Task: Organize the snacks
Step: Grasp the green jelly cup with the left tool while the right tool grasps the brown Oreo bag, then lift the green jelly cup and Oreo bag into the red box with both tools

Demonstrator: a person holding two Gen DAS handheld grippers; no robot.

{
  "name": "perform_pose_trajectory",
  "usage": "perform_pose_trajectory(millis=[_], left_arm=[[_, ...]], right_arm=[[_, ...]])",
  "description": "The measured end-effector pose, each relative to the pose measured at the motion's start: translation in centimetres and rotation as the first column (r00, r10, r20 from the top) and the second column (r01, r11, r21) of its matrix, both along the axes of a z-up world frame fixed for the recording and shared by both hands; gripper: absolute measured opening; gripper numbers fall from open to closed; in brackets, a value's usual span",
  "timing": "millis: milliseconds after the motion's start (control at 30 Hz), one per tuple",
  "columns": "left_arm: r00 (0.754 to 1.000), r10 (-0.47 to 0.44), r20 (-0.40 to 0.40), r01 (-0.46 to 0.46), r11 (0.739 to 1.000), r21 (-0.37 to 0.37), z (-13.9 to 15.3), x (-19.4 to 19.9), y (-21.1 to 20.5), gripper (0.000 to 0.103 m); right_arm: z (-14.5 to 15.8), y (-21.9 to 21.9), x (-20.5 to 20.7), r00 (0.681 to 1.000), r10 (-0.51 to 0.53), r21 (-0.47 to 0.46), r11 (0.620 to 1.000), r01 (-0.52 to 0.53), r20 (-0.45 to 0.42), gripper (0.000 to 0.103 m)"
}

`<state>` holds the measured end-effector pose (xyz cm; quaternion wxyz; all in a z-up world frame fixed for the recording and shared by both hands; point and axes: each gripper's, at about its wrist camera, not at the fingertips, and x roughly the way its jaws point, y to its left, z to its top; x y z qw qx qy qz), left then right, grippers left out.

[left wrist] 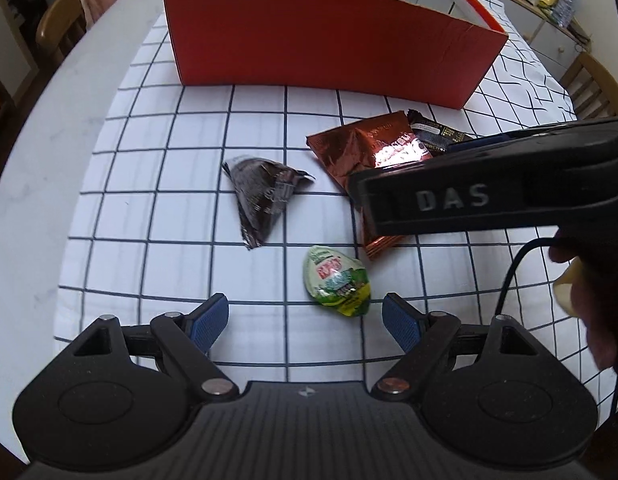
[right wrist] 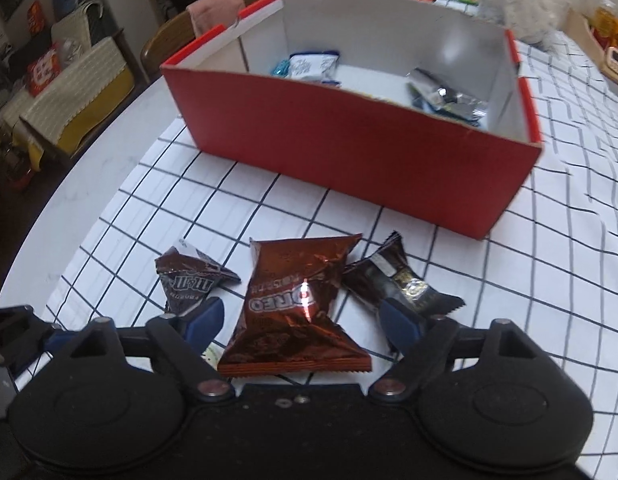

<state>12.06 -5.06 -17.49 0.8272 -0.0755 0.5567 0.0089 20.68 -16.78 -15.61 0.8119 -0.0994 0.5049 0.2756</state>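
The right claw (right wrist: 301, 320), jaws apart, is straddling the brown cookie packet (right wrist: 295, 312) lying lengthwise toward the far red box (right wrist: 349, 148), while the left claw (left wrist: 305, 320) is hovering open nearby.

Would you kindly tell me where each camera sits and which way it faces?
Left wrist: on the left tongs, angled down at the green packet; open fingers, the right tool and a hand show.
Right wrist: on the right tongs, angled down at the Oreo bag between its open fingers.
Shared: red box, Oreo bag, M&M packet, checked cloth.
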Motion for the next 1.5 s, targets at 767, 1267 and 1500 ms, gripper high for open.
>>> perform_pose_trajectory(millis=[767,1267,1500], left_arm=[[0.996,0.084,0.009,-0.084,0.996,0.02,-1.0,0.7,-0.6,0.033],[0.99,0.142,0.025,-0.141,0.989,-0.039,-0.6,-1.3,1.7,0.032],[0.986,0.161,0.046,-0.159,0.987,-0.034,1.0,-2.1,2.9,0.032]], right_arm=[[-1.8,1.4,-0.3,0.994,0.103,-0.039,0.994,-0.105,-0.029,0.056],[-0.8,-1.5,-1.6,0.996,0.072,0.053,0.996,-0.069,-0.049,0.046],[0.6,-3.0,-2.6,0.998,0.051,0.108,0.993,-0.046,-0.049,0.046]])
